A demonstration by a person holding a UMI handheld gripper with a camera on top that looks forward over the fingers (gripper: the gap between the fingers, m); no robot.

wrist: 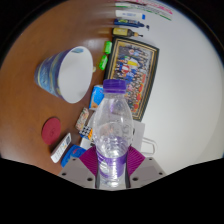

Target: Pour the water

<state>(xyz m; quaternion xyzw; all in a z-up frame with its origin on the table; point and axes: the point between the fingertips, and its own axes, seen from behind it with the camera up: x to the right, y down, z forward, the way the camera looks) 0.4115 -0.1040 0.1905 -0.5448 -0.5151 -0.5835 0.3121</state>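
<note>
A clear plastic water bottle (113, 135) with a purple cap (115, 87) and a purple label band stands upright between the fingers. My gripper (113, 160) is shut on the bottle's lower body, the magenta pads (88, 158) pressing on both sides. Water shows in the bottle's lower part. A white and blue bowl (67, 73) lies tilted on the brown table (45, 40), beyond the fingers and to their left, its opening turned toward the bottle.
A framed colourful picture (134, 70) lies beyond the bottle. A red round lid (53, 128) and a blue and white packet (64, 148) lie left of the fingers. Green markers (104, 55) and several pens (130, 22) lie farther back. A white surface (185, 90) lies to the right.
</note>
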